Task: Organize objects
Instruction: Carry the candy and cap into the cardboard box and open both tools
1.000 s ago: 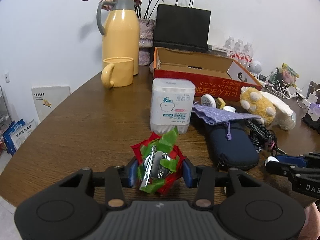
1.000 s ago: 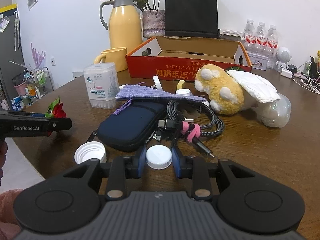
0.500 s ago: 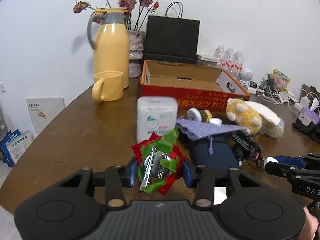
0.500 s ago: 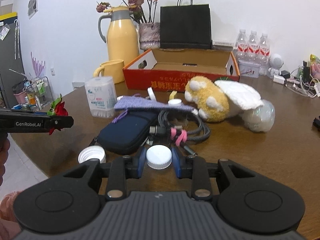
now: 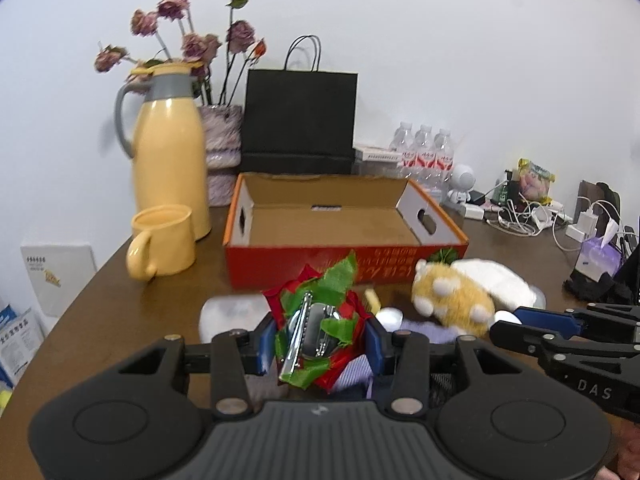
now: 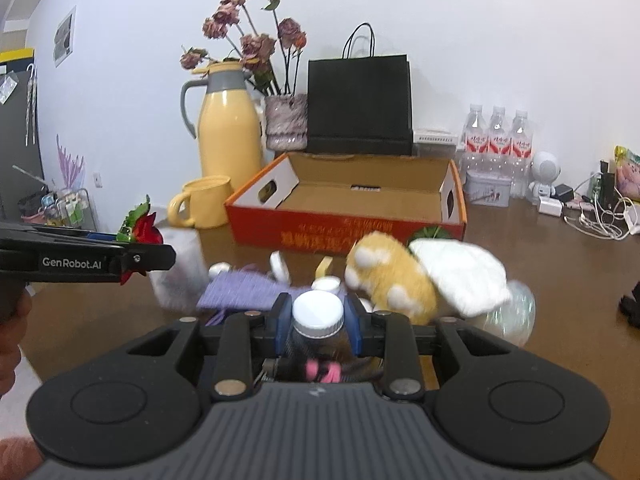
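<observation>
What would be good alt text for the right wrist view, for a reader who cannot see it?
The right hand-held gripper holds a small white-capped bottle above a cluttered brown table. Ahead sits an open orange cardboard box, with a yellow plush toy in front and a yellow jug behind.

Counts, all placed off the orange box (image 6: 348, 236) on the table (image 6: 540, 264):
- 1 yellow jug (image 6: 229, 120), 1 yellow mug (image 6: 206, 201), left of it
- 1 black paper bag (image 6: 359, 104), 1 vase of dried flowers (image 6: 286, 122), behind it
- 3 water bottles (image 6: 498, 134), right of it
- 1 plush toy (image 6: 390, 280), 1 purple cloth pouch (image 6: 240, 290), in front
- loose white caps (image 6: 280, 266) in front: maybe 3, blurred
</observation>
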